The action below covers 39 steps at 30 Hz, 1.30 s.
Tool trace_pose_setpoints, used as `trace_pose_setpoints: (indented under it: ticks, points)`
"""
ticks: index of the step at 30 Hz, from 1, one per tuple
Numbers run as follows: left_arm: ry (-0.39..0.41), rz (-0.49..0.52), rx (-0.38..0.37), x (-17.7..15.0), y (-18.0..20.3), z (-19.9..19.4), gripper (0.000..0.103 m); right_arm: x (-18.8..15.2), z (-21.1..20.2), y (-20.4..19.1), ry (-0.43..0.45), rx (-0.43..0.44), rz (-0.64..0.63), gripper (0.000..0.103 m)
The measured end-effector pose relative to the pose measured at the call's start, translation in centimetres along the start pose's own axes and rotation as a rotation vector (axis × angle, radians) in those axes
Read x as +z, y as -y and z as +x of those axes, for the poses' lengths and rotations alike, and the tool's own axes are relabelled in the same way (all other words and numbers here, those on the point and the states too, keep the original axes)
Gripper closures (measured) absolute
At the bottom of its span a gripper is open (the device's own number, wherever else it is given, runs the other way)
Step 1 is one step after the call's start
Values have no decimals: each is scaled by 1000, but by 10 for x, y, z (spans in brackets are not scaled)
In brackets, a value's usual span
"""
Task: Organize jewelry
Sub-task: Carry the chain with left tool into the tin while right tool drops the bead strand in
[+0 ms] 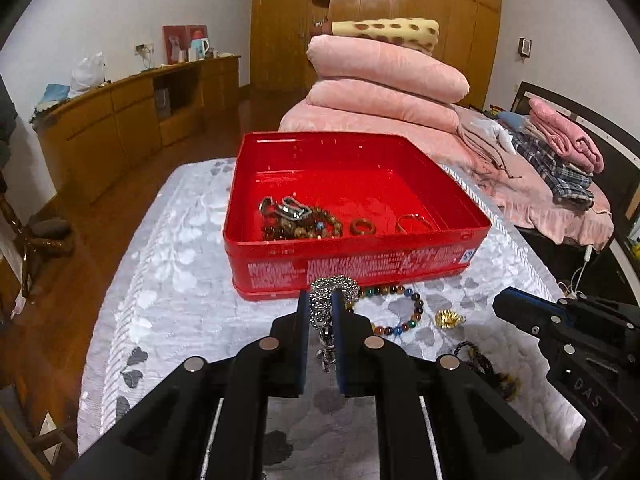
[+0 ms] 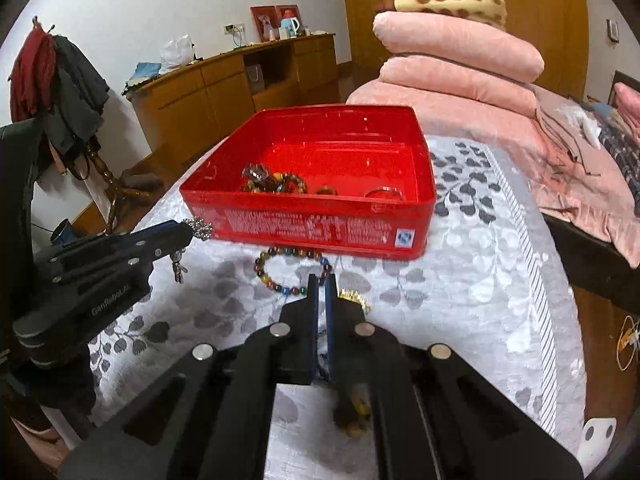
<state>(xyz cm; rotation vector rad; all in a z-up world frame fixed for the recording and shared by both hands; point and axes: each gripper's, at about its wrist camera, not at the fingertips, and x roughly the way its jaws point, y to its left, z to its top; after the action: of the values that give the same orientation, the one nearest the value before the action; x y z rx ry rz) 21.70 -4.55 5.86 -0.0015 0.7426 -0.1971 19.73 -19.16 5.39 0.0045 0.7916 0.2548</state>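
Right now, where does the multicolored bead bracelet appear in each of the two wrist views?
Left wrist view: the multicolored bead bracelet lies right of centre on the bedspread, just right of the left gripper.
Right wrist view: the bracelet lies at centre, just beyond the right gripper.
Shared landmark: the red tin; in both views the bracelet lies just in front of its printed near wall.

Tin on the bed cover, jewelry inside it and before it

The tin (image 1: 356,248) sits on the bed cover (image 1: 168,280), folded quilts (image 1: 384,76) behind it. Inside, near its front wall, lie a bead heap (image 1: 298,220) at left, then two rings (image 1: 363,227) to the right. Before the tin lies a bead bracelet (image 1: 404,312), with a small brooch (image 1: 449,318) just right of it.
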Motion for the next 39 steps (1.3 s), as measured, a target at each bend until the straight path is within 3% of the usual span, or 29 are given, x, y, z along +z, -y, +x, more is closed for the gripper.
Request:
trace_pose_setpoints:
  ticks: [7,8,11,16,22,25,27,39]
  points:
    - [-15,-7,-2,-3,-4,5,92,-4,7,2,-33,-5,-6,95]
    - [-18,-8,-3,-5,-4,6,92,-7,9,2,-46,-6,-9,91]
    - [-26,-7,-10,-11,-4,5,92,-21,14,3,-83,-4,-20,66]
    - [-55,-7,-14,-23,-3,6,92,-41,22,6,-141,-3,-36,63]
    - [-91,-4,-13,-37,-2,10,92,-56,29,7,-171,-4,-44,63]
    - [-104,-3,-12,-41,-1,13,92,-56,29,6,-168,5,-47,68]
    - [-109,-4,-11,-42,-1,14,92,-57,28,6,-164,14,-51,80]
    - [-105,-8,-18,-44,-1,13,92,-54,19,9,-138,25,-24,91]
